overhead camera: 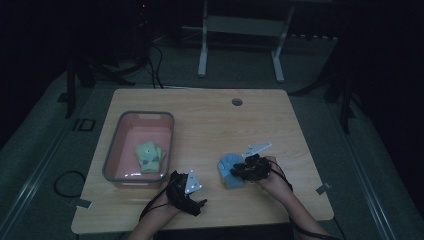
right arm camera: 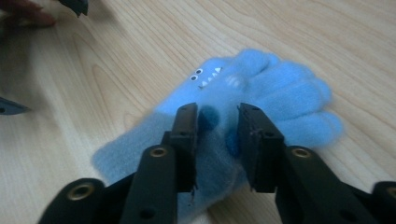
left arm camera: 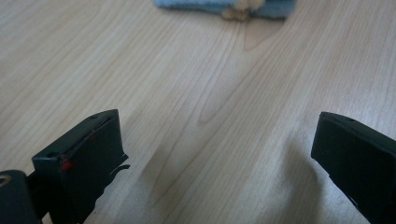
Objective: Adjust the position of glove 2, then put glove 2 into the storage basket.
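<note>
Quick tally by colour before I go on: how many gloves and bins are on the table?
Fuzzy light-blue glove, on the wooden table under the right tool: 1
Pale-green glove, in the bin: 1
Pink plastic bin with grey rim: 1
Total: 3

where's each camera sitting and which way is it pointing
High view: above the person's side, looking forward and down on the table; forearms, left hand-held gripper, right hand-held gripper.
Left gripper view: rides the left hand-held gripper, low over bare wood, jaws wide apart.
Right gripper view: rides the right hand-held gripper, jaws pinching the blue glove.
All three views share the glove.
</note>
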`<control>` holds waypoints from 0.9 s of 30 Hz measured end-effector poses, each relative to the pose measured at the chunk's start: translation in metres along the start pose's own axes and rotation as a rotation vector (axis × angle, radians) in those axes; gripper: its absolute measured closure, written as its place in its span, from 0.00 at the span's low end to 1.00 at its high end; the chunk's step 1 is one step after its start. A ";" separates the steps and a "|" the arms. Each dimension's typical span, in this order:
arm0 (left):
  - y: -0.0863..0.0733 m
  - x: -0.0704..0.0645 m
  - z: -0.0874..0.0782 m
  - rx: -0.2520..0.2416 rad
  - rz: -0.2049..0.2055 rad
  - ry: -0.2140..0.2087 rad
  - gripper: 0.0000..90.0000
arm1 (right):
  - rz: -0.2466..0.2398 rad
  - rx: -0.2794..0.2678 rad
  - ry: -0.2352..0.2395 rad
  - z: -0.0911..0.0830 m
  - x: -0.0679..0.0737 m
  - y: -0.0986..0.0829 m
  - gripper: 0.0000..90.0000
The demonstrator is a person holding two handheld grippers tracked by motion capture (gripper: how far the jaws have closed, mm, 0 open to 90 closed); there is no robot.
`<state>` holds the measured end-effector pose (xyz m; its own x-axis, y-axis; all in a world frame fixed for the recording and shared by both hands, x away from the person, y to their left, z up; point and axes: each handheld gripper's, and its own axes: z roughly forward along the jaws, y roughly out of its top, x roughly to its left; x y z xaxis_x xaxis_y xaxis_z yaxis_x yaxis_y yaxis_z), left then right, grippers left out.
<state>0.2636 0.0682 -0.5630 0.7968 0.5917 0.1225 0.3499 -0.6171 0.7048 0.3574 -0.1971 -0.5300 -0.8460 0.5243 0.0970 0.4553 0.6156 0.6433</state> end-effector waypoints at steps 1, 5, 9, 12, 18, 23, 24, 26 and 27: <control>0.001 -0.001 -0.001 0.002 0.010 0.008 0.03 | -0.003 -0.002 -0.002 -0.002 0.000 0.000 0.72; 0.005 -0.003 -0.003 -0.029 0.010 0.011 0.03 | -0.001 -0.021 -0.012 -0.010 -0.001 -0.002 0.62; 0.010 -0.006 -0.003 -0.042 0.001 -0.001 0.05 | -0.001 -0.024 -0.034 -0.016 -0.007 -0.007 0.62; 0.015 -0.008 -0.003 -0.007 -0.021 -0.019 0.05 | 0.017 -0.033 -0.027 -0.021 -0.010 -0.011 0.61; 0.026 -0.012 -0.001 -0.068 -0.006 -0.078 0.11 | 0.031 -0.043 -0.040 -0.027 -0.021 -0.011 0.62; 0.036 -0.013 0.001 -0.108 0.027 -0.081 0.16 | 0.047 -0.060 -0.054 -0.030 -0.026 -0.003 0.62; 0.036 -0.013 0.001 -0.108 0.027 -0.081 0.16 | 0.047 -0.065 -0.058 -0.030 -0.026 -0.002 0.62; 0.049 -0.017 0.010 -0.102 0.070 -0.111 0.16 | 0.058 -0.076 -0.060 -0.029 -0.028 0.005 0.61; 0.053 -0.020 0.013 -0.097 0.089 -0.114 0.17 | 0.058 -0.082 -0.062 -0.028 -0.028 0.007 0.60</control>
<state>0.2732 0.0170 -0.5373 0.8750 0.4713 0.1110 0.2310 -0.6078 0.7597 0.3768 -0.2237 -0.5069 -0.7989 0.5946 0.0905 0.4767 0.5342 0.6981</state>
